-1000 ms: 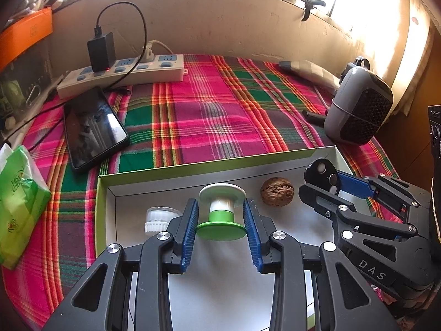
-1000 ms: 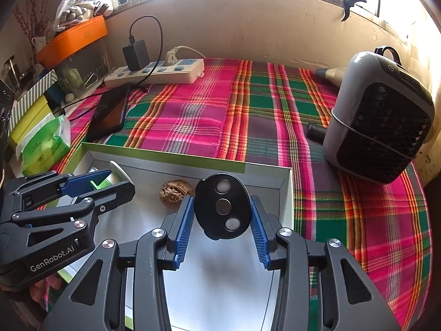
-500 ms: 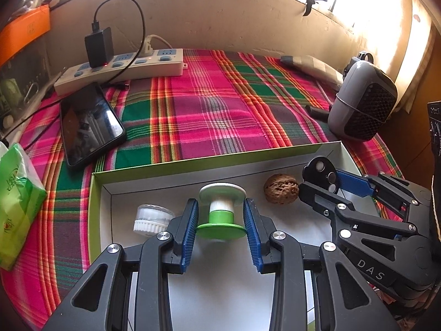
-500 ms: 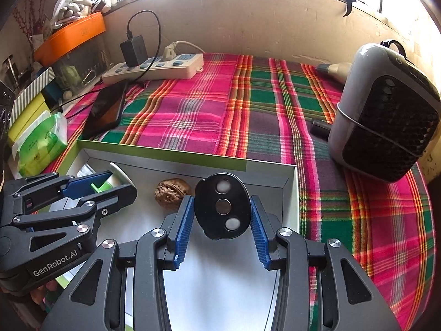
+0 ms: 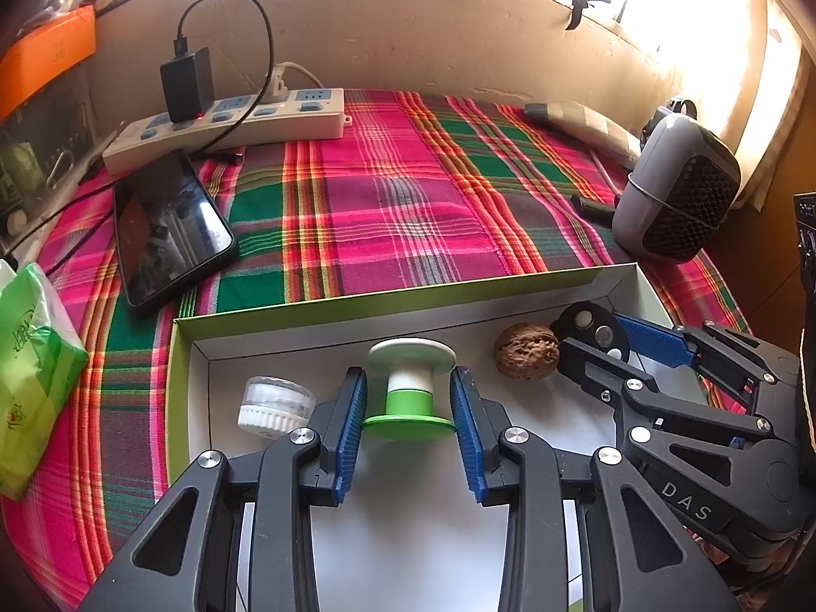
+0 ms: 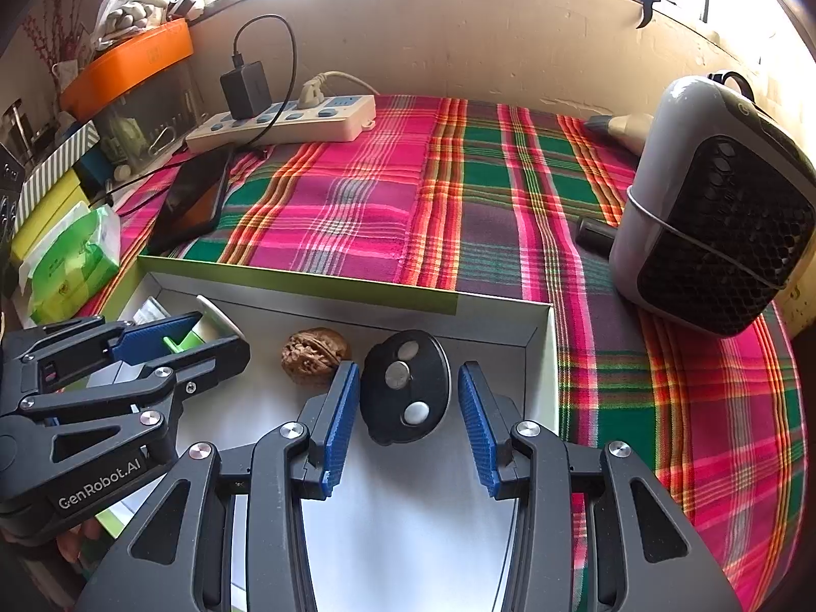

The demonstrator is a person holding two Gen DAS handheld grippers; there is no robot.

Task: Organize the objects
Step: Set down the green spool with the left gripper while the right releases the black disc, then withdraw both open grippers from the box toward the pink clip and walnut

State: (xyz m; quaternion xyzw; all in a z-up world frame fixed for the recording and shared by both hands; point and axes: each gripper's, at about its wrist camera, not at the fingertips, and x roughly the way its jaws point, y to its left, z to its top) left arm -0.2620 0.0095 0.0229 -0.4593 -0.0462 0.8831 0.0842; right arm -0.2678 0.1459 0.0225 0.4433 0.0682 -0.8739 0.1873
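1. While both grippers sit inside the box, I see the main risk as a snag on withdrawal. The left gripper has its pads right at the rim of the spool's green base. Contact or a hair of gap, I cannot tell. Pulling back crooked could tip the spool.
2. The right gripper stands released. Its left pad looks just touching the black disc; the right pad is clearly apart from it. The disc leans rather than lying flat, so I judge that a nudge from the left pad could topple it.
3. The walnut lies between the two grippers, just beside the disc. Round and loose, it should roll if either finger sweeps sideways.
4. Box contents, left to right in the left view: a small white cap, the spool, the walnut, the disc. All sit on the white floor near the back wall. The front of the box is hidden by the grippers.
5. Outside the box, on the plaid cloth: a phone, a power strip, a grey heater, a green tissue pack. I judge the sorting partly done.
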